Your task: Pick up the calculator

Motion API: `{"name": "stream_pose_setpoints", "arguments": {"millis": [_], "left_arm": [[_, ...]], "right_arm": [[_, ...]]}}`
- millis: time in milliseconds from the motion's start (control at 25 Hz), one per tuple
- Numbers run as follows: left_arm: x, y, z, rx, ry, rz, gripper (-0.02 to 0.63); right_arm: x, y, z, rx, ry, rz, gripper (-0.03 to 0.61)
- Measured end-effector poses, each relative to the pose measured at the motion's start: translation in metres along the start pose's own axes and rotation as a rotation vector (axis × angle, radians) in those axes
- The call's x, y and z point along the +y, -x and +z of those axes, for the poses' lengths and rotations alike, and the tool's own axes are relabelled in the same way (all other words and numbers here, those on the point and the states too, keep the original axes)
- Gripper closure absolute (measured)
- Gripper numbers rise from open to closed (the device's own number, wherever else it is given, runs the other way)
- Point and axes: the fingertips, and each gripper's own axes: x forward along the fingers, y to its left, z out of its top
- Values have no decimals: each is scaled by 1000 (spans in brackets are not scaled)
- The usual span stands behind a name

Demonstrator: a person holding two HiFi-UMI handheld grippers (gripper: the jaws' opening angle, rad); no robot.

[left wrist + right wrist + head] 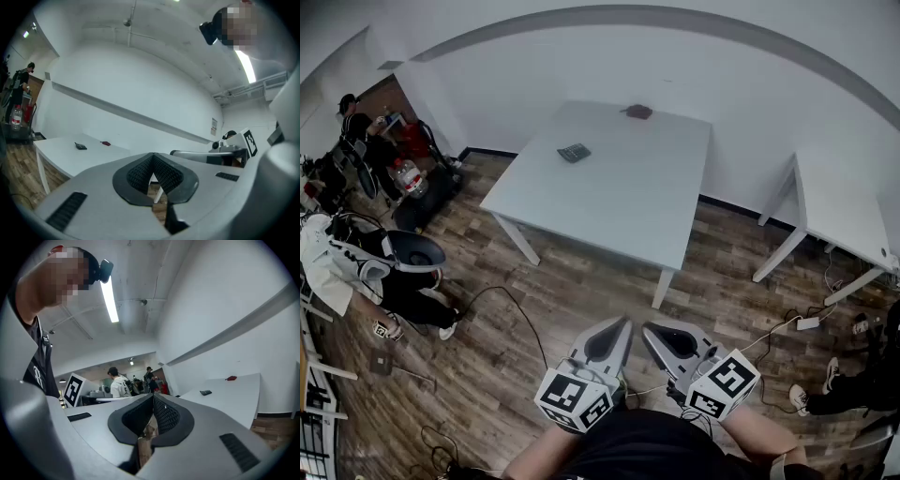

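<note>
Head view showed the calculator (574, 152) lying flat on the white desk (619, 202), close to its left edge and toward the far side. A small dark red thing (637, 112) sat by the far edge. The left gripper (615, 330) and right gripper (658, 336) hung side by side over the wooden floor, well apart from the desk. Each had its jaws closed together with nothing between them.

To my eye the trouble lay in the approach. A cable (511, 309) trailed across the floor on the way and could snag a foot. The jaws would have to open first. The calculator looked thin and flat, so a shallow grab might shove it toward the left edge rather than lift it.

No container stood on the desk. Only a big bottle (408, 175) stood on the floor far left, its contents unclear.
</note>
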Motion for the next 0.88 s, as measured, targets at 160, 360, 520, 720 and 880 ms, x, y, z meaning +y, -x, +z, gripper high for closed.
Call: {"name": "stream_pose_setpoints", "arguments": {"millis": [160,360,520,720,880], "left_arm": [[56,-12,16,1,-22,17,607],[122,-30,41,-2,-42,33,607],[167,-40,60,-10,-53,43,607],[205,-50,77,-22,-68,64,607],[228,-56,86,-33,-73,86,607]], "right_arm": [[-14,-58,1,10,-6,11,565],[-36,-127,13,21,-4,20,565],[-47,-174,27,17,14,27,565],[-57,-212,34,20,24,47,565],[-62,-241,39,19,28,77,565]]}}
